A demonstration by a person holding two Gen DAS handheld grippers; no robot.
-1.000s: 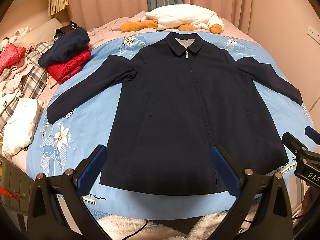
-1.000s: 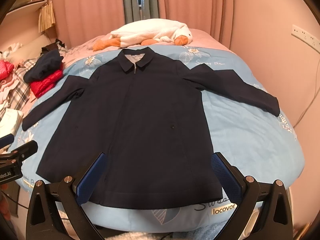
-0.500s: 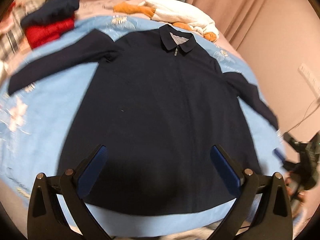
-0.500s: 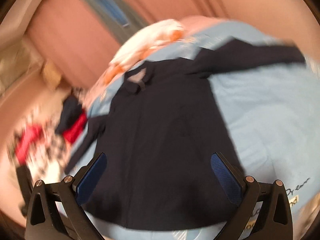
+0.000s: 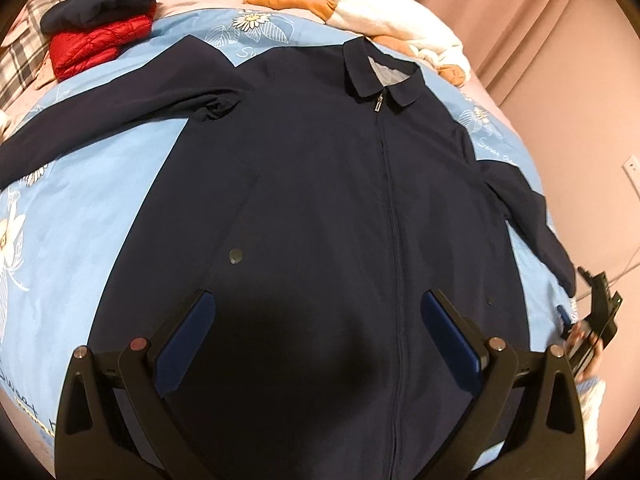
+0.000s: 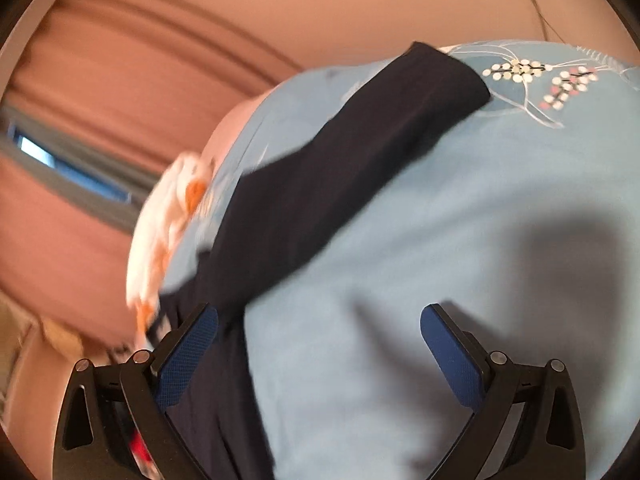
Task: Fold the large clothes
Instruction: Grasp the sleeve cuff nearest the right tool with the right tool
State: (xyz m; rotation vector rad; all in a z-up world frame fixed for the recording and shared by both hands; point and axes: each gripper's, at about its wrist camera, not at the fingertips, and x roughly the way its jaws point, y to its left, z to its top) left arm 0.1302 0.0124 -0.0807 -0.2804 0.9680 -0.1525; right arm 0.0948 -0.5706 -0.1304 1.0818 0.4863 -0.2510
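I am hovering my left gripper (image 5: 316, 340), fingers released, over the near hem of the dark navy zip-front jacket (image 5: 340, 208) lying flat on the light-blue floral bedspread (image 5: 92, 200); my right gripper (image 6: 318, 354), also released, is hanging over its right sleeve (image 6: 360, 160).

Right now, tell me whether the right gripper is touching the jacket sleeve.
Apart. The right wrist view shows the right gripper open over bare blue bedspread, the jacket sleeve lying beyond its fingertips.

Blue bedcover (image 5: 92, 184): cursive print, only partly legible, "Sw…" near jacket shoulders.
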